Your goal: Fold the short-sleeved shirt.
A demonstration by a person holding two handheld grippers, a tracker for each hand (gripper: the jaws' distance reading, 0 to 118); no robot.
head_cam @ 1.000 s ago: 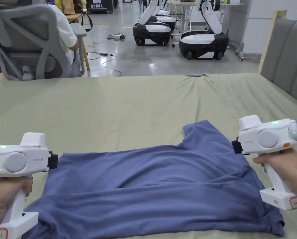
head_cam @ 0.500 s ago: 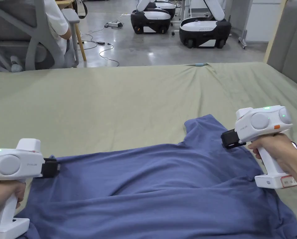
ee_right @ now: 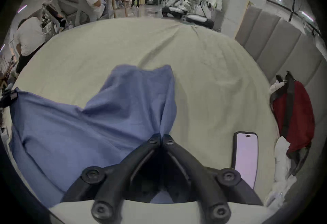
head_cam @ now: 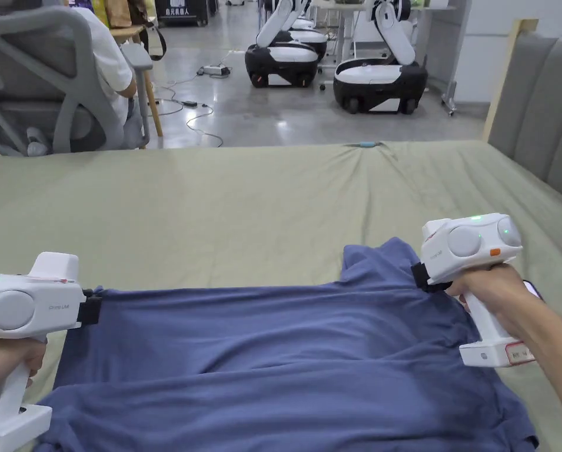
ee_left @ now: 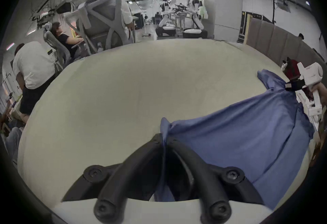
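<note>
I have the left gripper (ee_left: 165,141) and right gripper (ee_right: 161,136) each clenched on the far edge of the blue short-sleeved shirt (head_cam: 285,359) spread on the bed (head_cam: 226,206); uneven pull risks slipping thin cloth.

So the shirt (head_cam: 285,359) is spread across the near part of the bed (head_cam: 244,200), one sleeve (head_cam: 379,262) poking toward the far side. Left gripper (head_cam: 94,309) sits at its left edge, right gripper (head_cam: 419,276) at the right by that sleeve. A phone (ee_right: 246,158) lies on the bed right of the shirt, and a bag (ee_right: 295,118) further right against the headboard (head_cam: 538,100). Office chair (head_cam: 50,82) behind the bed's far-left edge.
</note>
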